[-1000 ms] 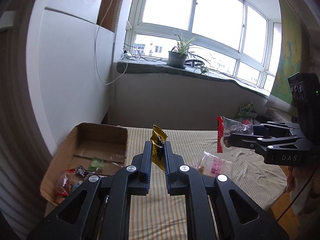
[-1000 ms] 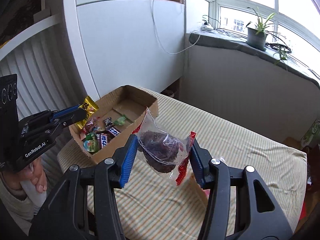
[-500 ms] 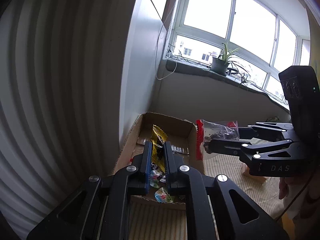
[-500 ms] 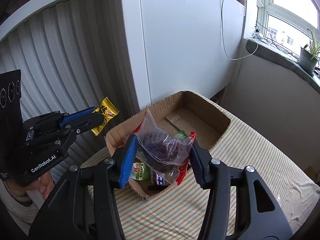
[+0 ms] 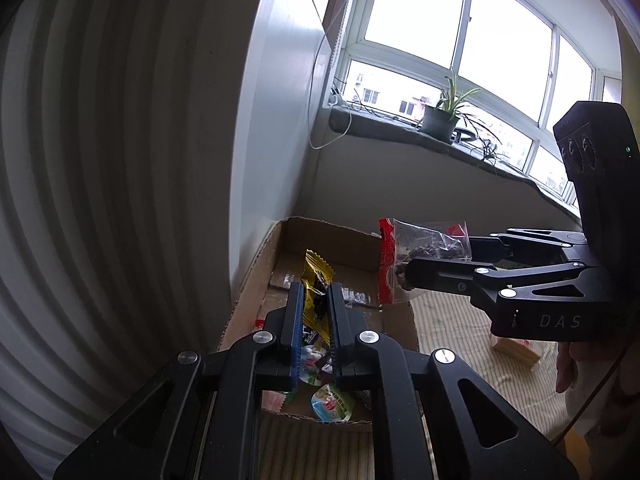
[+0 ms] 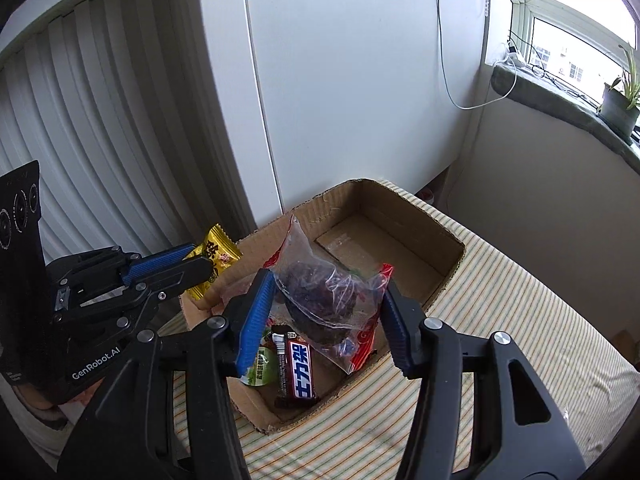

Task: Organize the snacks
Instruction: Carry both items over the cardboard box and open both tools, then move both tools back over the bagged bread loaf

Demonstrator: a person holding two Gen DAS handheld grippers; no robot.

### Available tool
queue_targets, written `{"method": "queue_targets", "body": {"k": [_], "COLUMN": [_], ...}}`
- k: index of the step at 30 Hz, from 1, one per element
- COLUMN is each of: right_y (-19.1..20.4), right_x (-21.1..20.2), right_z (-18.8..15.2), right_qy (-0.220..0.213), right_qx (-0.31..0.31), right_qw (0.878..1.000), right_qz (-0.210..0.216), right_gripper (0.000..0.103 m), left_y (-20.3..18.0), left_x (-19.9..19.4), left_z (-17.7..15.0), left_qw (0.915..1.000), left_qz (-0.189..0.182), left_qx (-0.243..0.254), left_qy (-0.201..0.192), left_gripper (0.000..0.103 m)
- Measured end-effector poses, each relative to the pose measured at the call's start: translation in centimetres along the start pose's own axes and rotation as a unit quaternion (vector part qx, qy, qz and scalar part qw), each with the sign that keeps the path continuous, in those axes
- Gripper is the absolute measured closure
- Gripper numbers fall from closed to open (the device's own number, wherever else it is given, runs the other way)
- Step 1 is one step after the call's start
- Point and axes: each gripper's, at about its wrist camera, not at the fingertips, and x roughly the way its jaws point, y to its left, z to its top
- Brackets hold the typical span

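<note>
Two grippers, both loaded, both now over the box (image 6: pixel 400 236). A second ago they hung over the striped cloth (image 6: pixel 520 320) with the box off to the left; since then both have swung across toward the white wall and dipped a little. Right view: the box sat far ahead then, now it is right under the jaws.

Left gripper (image 5: pixel 316 312): jaws together, clamped on the gold packet (image 5: pixel 316 280). Grip unchanged from before. Packet's long axis runs up out of the jaws, crimped top end leaning slightly left in the left view. In the right view it sits over the box's left wall, near the corner.

Right gripper (image 6: pixel 328 312): clamped on the clear bag (image 6: pixel 320 292) with the dark snack inside, red printed edges at both ends. Pads press its two sides; the bag bulges between them. Long axis roughly crosswise to the fingers, one sealed corner sticking up and left. Jaws look about as wide as before. Bag hangs above the box's near end, not touching the contents.

In the box under it: a bar (image 6: pixel 296 368) lying lengthwise toward the camera and a green cup (image 6: pixel 264 368) just beside it, left. Far half of the box floor is bare cardboard.
</note>
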Motion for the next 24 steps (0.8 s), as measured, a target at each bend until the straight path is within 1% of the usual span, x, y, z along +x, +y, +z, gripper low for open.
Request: {"method": "queue_targets", "body": {"k": [2,3,4,5,6,7,8,9,11,14,15,16,18,24], "right_y": [-0.5,-0.7,-0.8,-1.1,-1.3,-1.7,-1.9,-2.1,-2.1,-1.5,-1.2,-0.9,-0.1,1.4], "right_x": [1.7,2.5,3.0,3.3,3.4,3.5,3.6,3.8,3.9,3.3,3.0,2.6,1.9,-0.1], "right_z": [-0.1,-0.2,-0.4,-0.6,-0.7,-0.9,-1.1,-1.2,-1.5,-1.6,-1.5,-1.5,-1.5,-1.9], "right_qy": [0.015,0.025,0.027,0.024,0.022,0.022,0.023,0.024,0.028,0.019,0.014,0.009,0.001,-0.029], "right_qx": [0.002,0.003,0.003,0.005,0.009,0.015,0.02,0.023,0.022,0.019,0.016,0.012,0.006,0.006], "right_qw": [1.0,1.0,1.0,1.0,1.0,1.0,1.0,0.999,0.999,1.0,1.0,1.0,1.0,0.999], "right_qz": [0.001,0.005,0.006,0.003,0.0,-0.001,-0.002,-0.004,-0.006,-0.008,-0.008,-0.009,-0.015,-0.022], "right_gripper": [0.043,0.037,0.036,0.036,0.036,0.035,0.035,0.035,0.035,0.035,0.03,0.022,0.017,0.017], "left_y": [0.4,0.6,0.7,0.8,0.8,1.0,1.2,1.4,1.6,2.0,2.1,2.2,2.2,2.2], "left_x": [1.3,2.1,2.8,3.3,3.7,3.9,3.9,3.7,3.8,3.6,3.4,3.1,2.5,0.2], "left_z": [-0.4,-0.7,-1.0,-1.2,-1.4,-1.7,-1.9,-2.2,-2.6,-2.6,-2.5,-2.4,-2.1,-1.8], "left_qw": [0.9999,0.9996,0.9993,0.9991,0.9989,0.9987,0.9988,0.999,0.9985,0.9982,0.998,0.998,0.998,0.9986], "left_qz": [-0.001,-0.002,0.0,0.004,0.009,0.014,0.017,0.02,0.025,0.027,0.029,0.029,0.03,0.029], "left_qx": [-0.005,-0.007,-0.008,-0.008,-0.01,-0.013,-0.017,-0.019,-0.021,-0.032,-0.036,-0.038,-0.04,-0.041], "left_qy": [0.015,0.026,0.036,0.042,0.046,0.047,0.042,0.036,0.044,0.043,0.043,0.042,0.038,0.018], "left_gripper": [0.093,0.092,0.091,0.086,0.063,0.05,0.033,0.032,0.032,0.032,0.032,0.032,0.032,0.027]}}
